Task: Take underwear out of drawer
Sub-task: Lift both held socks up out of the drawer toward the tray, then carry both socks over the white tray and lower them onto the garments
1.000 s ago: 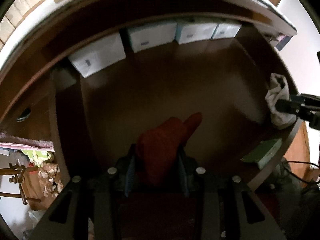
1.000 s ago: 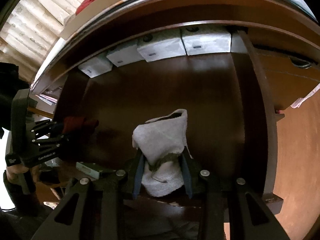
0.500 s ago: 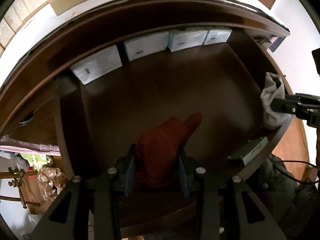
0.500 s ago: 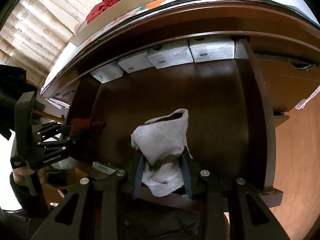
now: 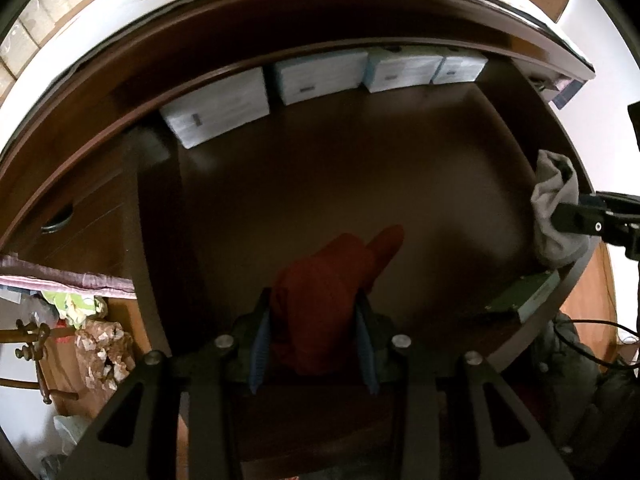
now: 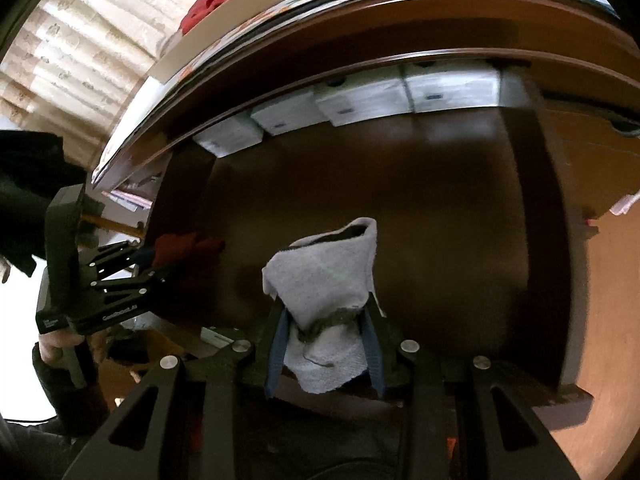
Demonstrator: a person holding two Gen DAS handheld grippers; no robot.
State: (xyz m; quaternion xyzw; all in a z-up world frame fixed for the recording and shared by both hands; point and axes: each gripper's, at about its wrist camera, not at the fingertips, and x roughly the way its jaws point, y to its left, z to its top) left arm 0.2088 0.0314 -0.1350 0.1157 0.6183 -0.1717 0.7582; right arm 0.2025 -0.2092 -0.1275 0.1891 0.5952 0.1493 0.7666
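- Left wrist view: my left gripper is clamped on the red underwear, blue pads pressing both sides; a red tip sticks up past the fingers.
- Red piece hangs above the drawer floor, towards the drawer's front edge, not touching the wood as far as I can tell.
- Boxes, white, sit in a row along the drawer's back wall, touching each other.
- A green box lies in the drawer's front right corner, flat.
- Same view, right side of drawer: my right gripper holds the grey underwear just over the drawer's right rim.
- Right wrist view: right gripper squeezed onto the grey underwear, pads on both sides, cloth bunched at the waistband, a flap hanging below the fingers.
- Grey piece is lifted over the drawer, near its front middle, clear of the floor.
- Boxes at the drawer's back, under the desktop lip.
- Left of drawer: my left gripper w/ the red underwear pinched at its tips, near the drawer's left wall.
- My hand grips that tool's handle, outside the drawer, lower left.
- Drawer floor otherwise dark, glossy wood; details in the shade too dim to tell.
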